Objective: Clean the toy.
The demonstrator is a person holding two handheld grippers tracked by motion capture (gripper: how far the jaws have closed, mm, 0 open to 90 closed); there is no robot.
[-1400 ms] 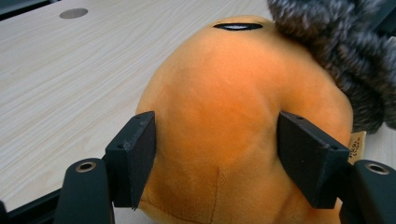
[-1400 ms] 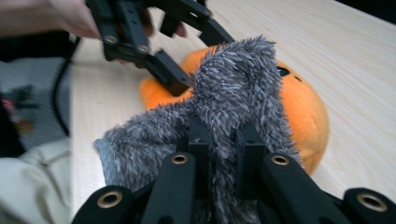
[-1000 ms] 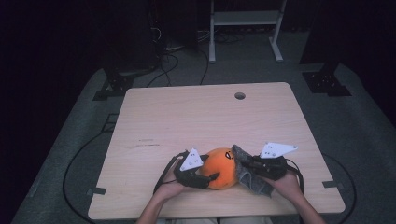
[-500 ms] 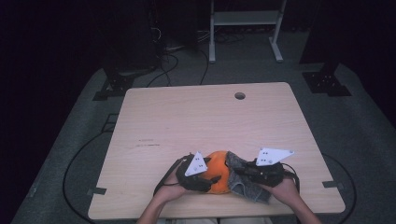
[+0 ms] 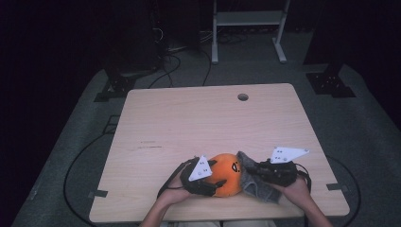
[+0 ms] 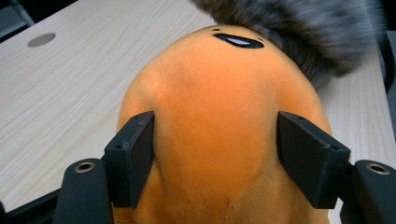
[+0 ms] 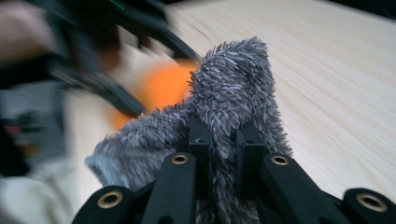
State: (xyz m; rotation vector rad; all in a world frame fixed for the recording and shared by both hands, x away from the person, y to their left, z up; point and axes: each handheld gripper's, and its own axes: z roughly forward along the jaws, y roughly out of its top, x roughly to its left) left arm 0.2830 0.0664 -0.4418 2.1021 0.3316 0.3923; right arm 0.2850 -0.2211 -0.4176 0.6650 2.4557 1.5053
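near table front edge: left fingers [image 6: 215,158] squeeze orange plush [image 6: 219,116]; right fingers [image 7: 223,154] pinch grey fuzzy cloth [image 7: 224,98].

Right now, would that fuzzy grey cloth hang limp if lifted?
Probably. The grey cloth folds and bunches where the right hand-held gripper pinches it, so it looks floppy. Its shaggy pile suggests it is light and grippy, not slippery.
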